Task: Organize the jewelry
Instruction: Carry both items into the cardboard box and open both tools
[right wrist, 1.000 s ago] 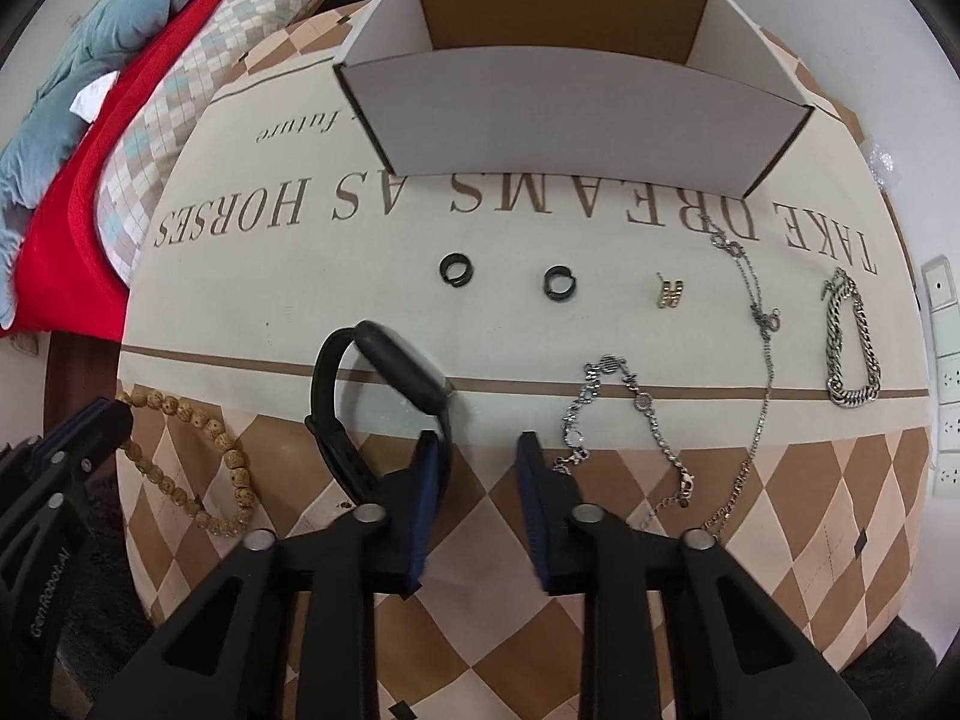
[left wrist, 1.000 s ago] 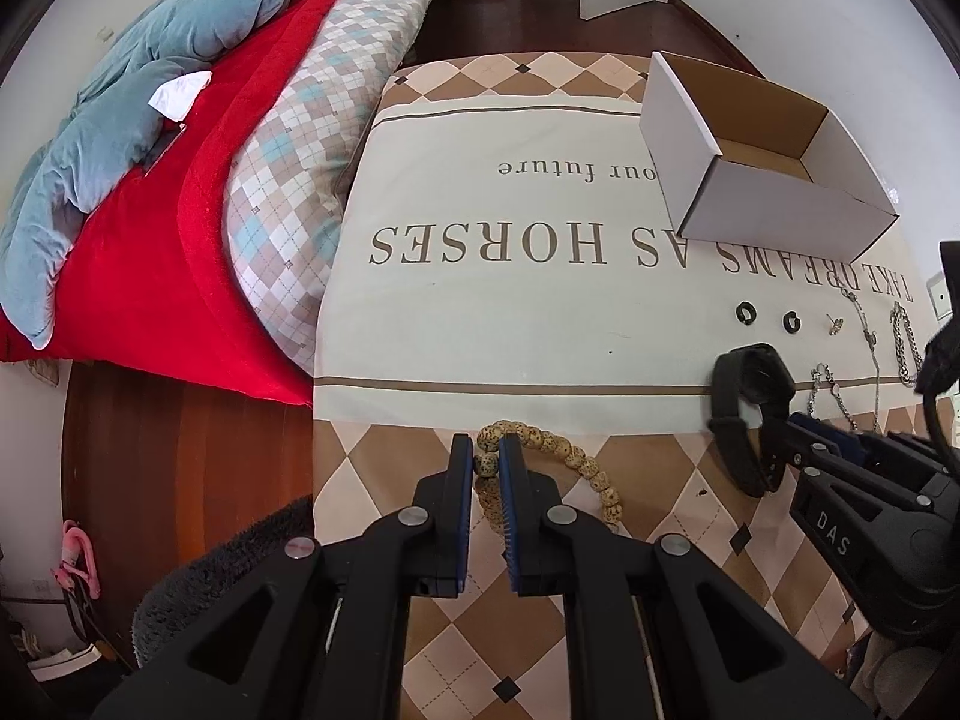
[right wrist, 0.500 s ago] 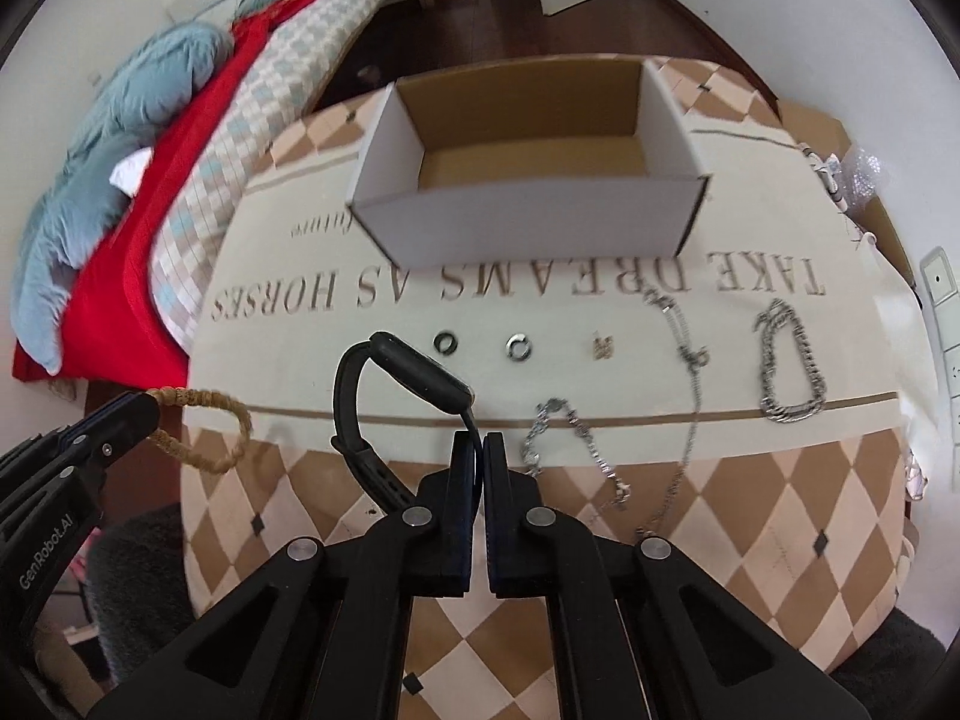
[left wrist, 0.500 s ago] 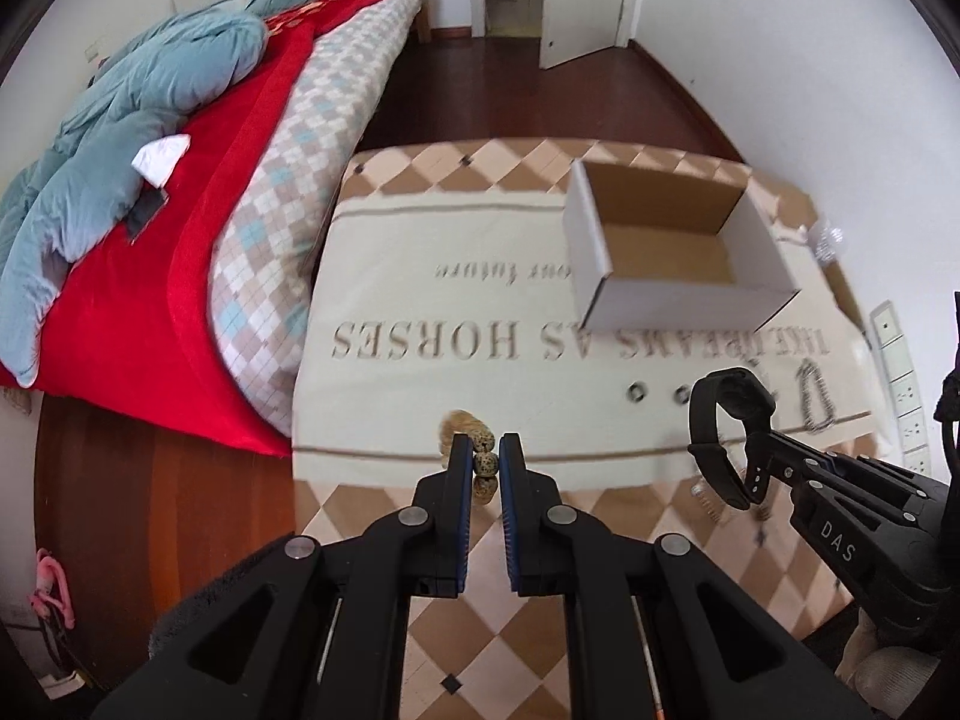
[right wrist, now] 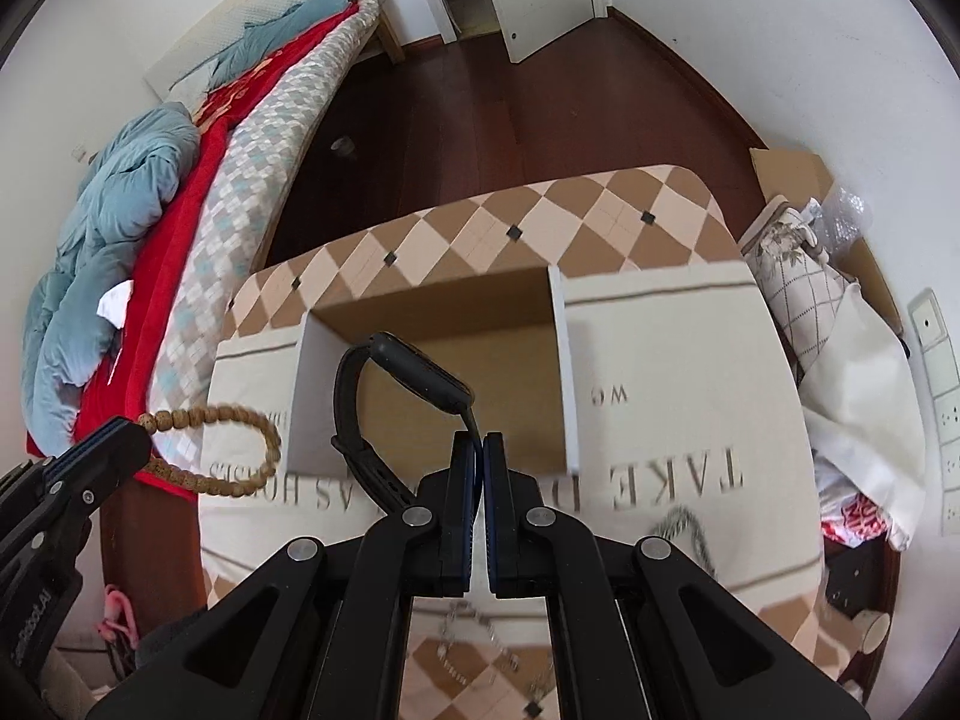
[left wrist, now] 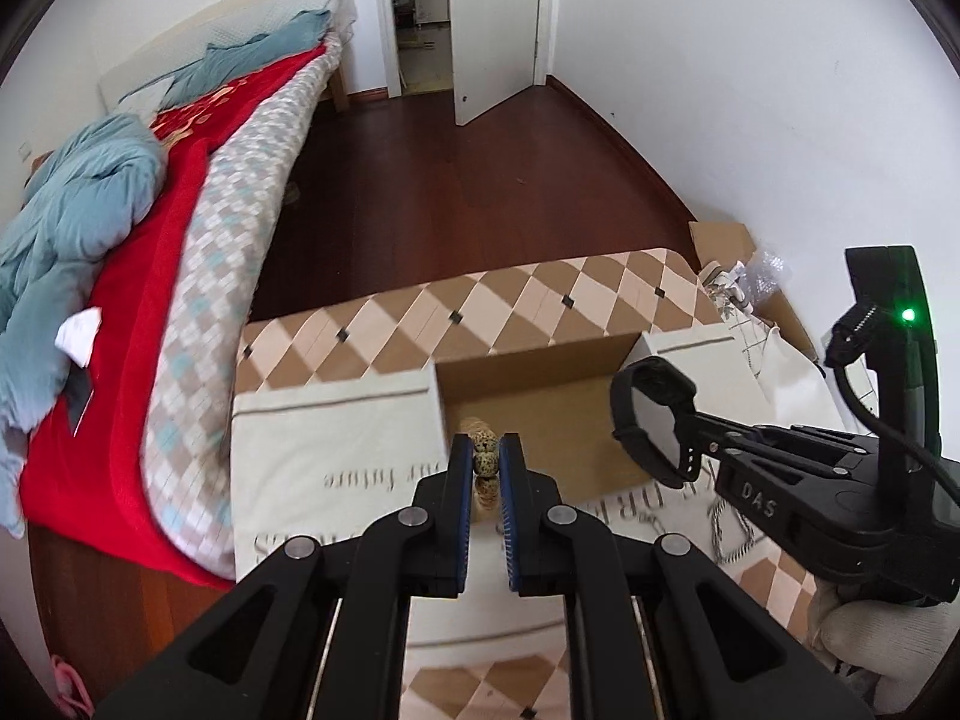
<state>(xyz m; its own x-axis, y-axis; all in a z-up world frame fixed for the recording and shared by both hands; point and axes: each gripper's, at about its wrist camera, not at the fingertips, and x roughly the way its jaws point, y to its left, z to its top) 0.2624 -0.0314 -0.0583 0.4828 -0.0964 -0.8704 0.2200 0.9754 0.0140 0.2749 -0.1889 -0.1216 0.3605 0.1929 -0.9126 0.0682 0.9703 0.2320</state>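
Carrying both pieces to the cardboard box (right wrist: 432,324) is the step in hand, and doing it well comes down to releasing only once each piece hangs fully inside the walls. The left gripper (left wrist: 485,462) is nearly closed, its blue pads pinching the wooden bead bracelet (right wrist: 240,450); in the right wrist view the loop dangles free to the left of the box's near-left corner, apparently over the printed cloth (right wrist: 678,348), not the opening. The right gripper (right wrist: 478,462) is pressed almost completely together on the strap of the black smartwatch (right wrist: 408,378), whose band arches up in front of the box interior. My judgement is that the watch is closer to being placed than the beads. The left hand should move further right and forward until the loop's lowest point clears the white wall, then lower before opening, since a swinging loop could catch the rim and slide outside. Opening one gripper at a time would keep the tools from bumping. Silver chains (right wrist: 480,636) remain on the cloth below, blurred.
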